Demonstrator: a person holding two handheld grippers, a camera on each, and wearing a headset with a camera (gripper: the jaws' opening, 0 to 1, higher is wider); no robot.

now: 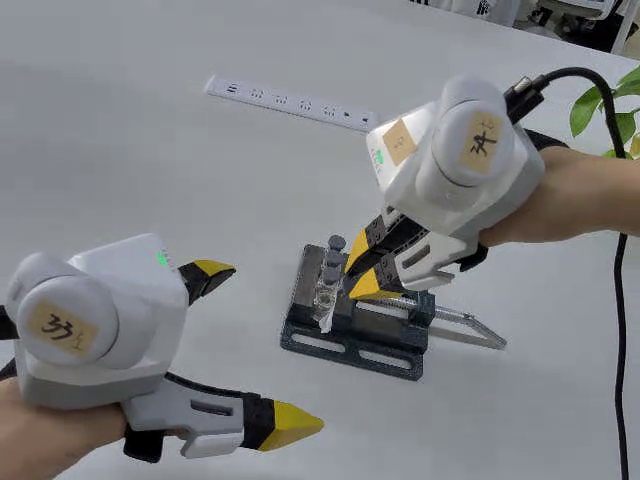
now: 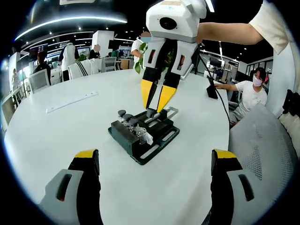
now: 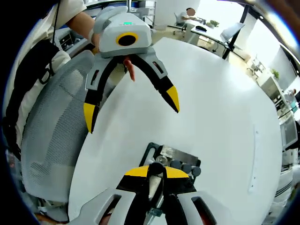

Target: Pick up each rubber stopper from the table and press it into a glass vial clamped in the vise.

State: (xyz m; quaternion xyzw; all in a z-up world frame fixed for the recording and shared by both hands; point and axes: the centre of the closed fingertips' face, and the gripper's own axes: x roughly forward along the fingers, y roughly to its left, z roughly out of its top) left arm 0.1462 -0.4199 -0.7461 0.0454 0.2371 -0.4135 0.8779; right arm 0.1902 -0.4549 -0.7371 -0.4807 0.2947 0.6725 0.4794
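A black vise (image 1: 350,345) stands mid-table and clamps a row of glass vials. Three vials carry dark grey stoppers (image 1: 332,258); the nearest vial (image 1: 325,297) is unstoppered, with a white scrap hanging beside it. My right gripper (image 1: 358,275) hovers just right of the row, its yellow tips almost together on a small grey stopper (image 3: 153,182). The same gripper (image 2: 157,105) points down over the vise (image 2: 154,140) in the left gripper view. My left gripper (image 1: 255,347) hangs wide open at the lower left, well short of the vise, with nothing between its fingers.
A white power strip (image 1: 290,102) lies at the back of the white table. The vise's metal handle (image 1: 470,325) sticks out to the right. A black cable (image 1: 620,300) trails from the right hand, beside a green plant (image 1: 600,100). A mesh chair (image 2: 262,150) stands at the table's edge.
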